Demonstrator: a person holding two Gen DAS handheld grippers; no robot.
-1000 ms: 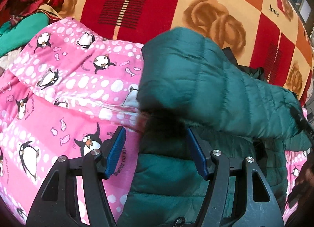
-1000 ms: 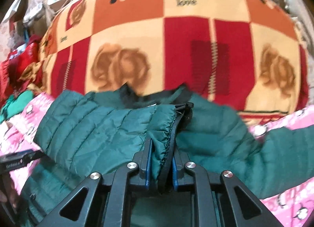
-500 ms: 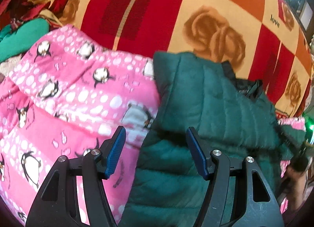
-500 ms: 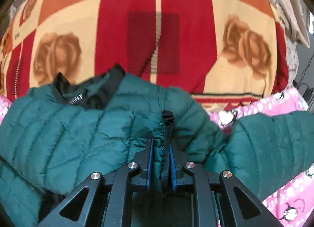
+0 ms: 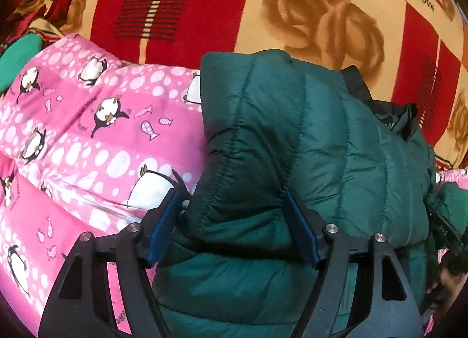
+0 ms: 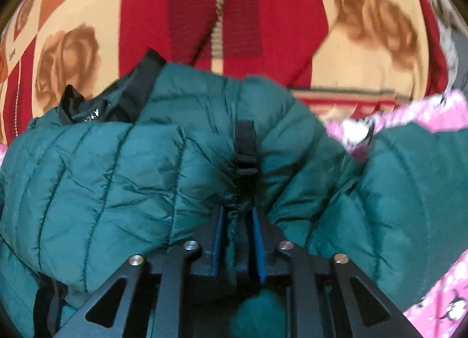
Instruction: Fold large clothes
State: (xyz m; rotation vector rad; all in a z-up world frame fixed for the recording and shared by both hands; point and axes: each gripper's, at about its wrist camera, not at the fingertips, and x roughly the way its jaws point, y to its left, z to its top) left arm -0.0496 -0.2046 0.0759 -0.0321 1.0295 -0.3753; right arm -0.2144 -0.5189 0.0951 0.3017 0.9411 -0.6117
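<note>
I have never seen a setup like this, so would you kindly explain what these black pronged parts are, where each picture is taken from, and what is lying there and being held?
No robot is involved: a person holds a two-fingered claw in each hand, and a fisheye camera on each claw looks forward along its fingers. One picture comes from the left claw, the other from the right claw. The black frames with blue pads at the bottom are the claws themselves. A dark green quilted jacket lies on a pink penguin-print quilt, with a red and cream rose-patterned blanket behind. The left claw is open, its fingers on either side of a folded part of the jacket. The right claw is shut on the jacket's gathered edge, near a black strap.
</note>
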